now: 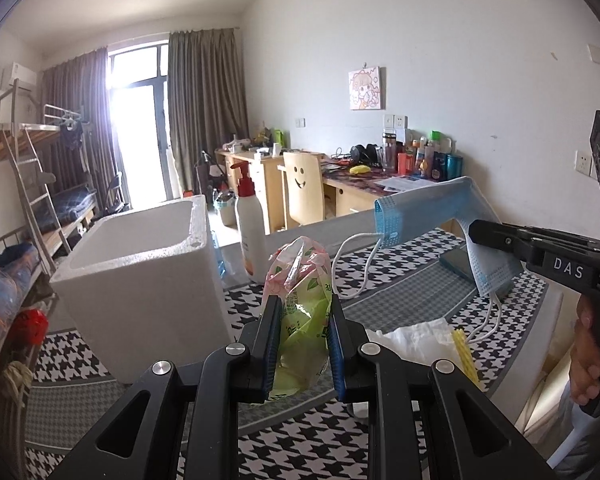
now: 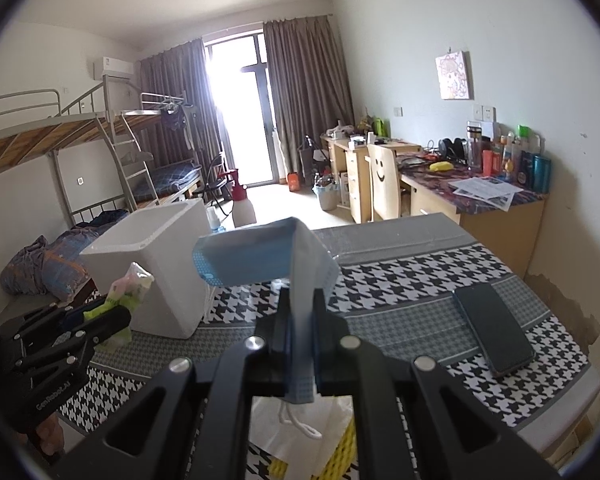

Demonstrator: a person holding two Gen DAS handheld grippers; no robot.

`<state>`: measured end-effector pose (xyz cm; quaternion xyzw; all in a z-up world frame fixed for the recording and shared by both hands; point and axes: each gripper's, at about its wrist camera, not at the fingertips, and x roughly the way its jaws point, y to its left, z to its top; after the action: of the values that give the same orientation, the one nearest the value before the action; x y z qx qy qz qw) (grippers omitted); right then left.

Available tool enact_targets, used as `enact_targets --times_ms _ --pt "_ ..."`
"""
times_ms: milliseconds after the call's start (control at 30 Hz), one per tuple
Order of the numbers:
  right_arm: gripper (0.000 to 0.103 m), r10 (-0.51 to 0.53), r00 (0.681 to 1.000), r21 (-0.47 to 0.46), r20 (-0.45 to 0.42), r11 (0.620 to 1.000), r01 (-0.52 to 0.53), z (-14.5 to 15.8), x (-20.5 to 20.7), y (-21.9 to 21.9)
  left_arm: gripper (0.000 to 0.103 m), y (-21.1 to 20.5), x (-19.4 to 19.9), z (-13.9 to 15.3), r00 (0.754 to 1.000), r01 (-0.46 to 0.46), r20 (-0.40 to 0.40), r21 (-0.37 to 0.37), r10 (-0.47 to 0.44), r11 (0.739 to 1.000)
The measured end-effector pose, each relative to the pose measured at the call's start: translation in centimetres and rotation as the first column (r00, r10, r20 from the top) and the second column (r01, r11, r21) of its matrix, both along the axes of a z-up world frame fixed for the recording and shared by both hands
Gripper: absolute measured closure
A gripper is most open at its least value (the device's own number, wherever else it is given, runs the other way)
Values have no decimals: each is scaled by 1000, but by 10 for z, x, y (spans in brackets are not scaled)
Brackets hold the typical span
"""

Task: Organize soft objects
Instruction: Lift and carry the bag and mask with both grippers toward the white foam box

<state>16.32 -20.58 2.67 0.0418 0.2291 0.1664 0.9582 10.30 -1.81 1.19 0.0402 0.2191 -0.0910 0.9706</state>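
Two soft things are in your grippers, both held above the houndstooth table (image 1: 400, 292). Your left gripper (image 1: 304, 344) is clamped on a crinkled tissue packet (image 1: 300, 280), pink and green plastic with printed leaves; its lower half is squeezed between the blue pads while the top pokes up past the fingertips. Your right gripper (image 2: 302, 336) pinches a pale blue face mask (image 2: 256, 256): one pleated end hangs between the jaws and below them, the rest folds over above the fingertips and sticks out to the left, white ear loops (image 1: 360, 264) dangling. Just beyond the packet, near the table's far left corner, stands a white foam box (image 1: 140, 264), open on top, with a pump bottle (image 1: 250, 232) beside it. A dark phone (image 2: 494, 328) lies toward the table's right edge. Under your grippers, at the near edge, a white plastic bag (image 1: 416, 340) and something yellow (image 1: 464, 352) rest on the cloth.
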Motion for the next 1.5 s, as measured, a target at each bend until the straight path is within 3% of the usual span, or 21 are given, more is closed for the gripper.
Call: enact_targets --times_ms 1033,1500 --pt "92 -36 999 19 2 999 36 19 30 2 80 3 54 26 999 -32 -1 14 32 999" --pt "92 -11 1000 24 12 1000 11 32 46 14 80 24 71 51 995 -88 50 -13 89 996"
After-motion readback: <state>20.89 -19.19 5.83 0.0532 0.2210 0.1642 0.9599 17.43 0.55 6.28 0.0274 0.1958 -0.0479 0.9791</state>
